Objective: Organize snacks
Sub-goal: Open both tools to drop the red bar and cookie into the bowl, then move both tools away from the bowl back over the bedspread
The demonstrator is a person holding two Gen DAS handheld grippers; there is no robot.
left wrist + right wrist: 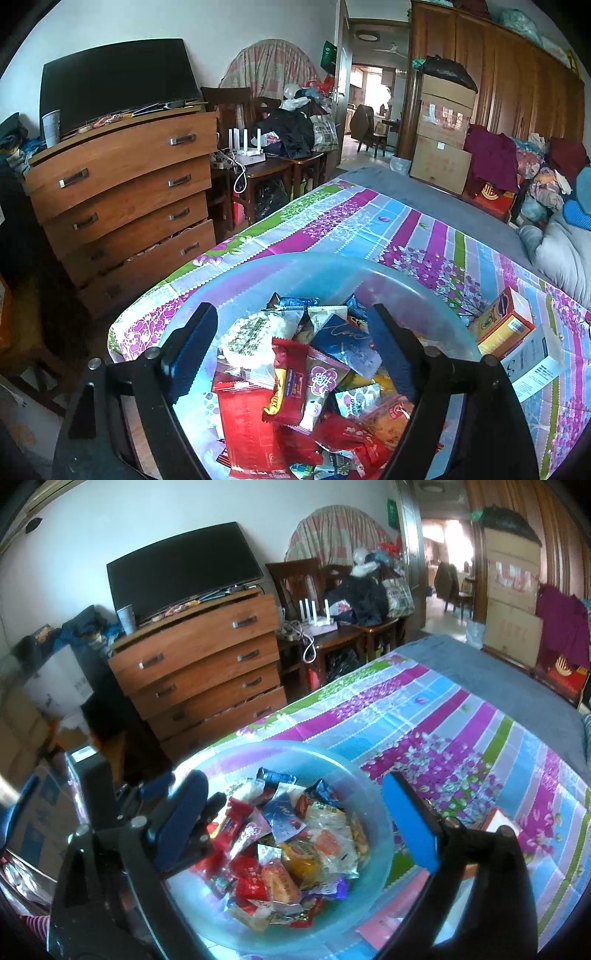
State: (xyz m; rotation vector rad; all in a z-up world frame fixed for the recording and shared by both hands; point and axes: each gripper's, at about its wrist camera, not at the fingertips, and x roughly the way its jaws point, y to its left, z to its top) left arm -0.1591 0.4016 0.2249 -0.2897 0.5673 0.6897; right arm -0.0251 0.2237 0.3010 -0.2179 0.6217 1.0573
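A translucent blue bowl (295,269) sits on the near corner of the flowered cloth (369,221). It holds a pile of wrapped snacks (314,387): red, blue, white and yellow packets. My left gripper (295,325) is open and hovers low over the pile, empty. In the right wrist view the same bowl (373,786) and snacks (295,849) show below my right gripper (299,797), which is open and empty, its fingers spanning the bowl. The left gripper's black parts show at that bowl's left side.
An orange box (506,325) and a white box (532,365) lie on the cloth right of the bowl. A wooden chest of drawers (122,195) with a TV stands beyond the bed's left edge. Chairs, stacked cartons (443,147) and clothes crowd the back.
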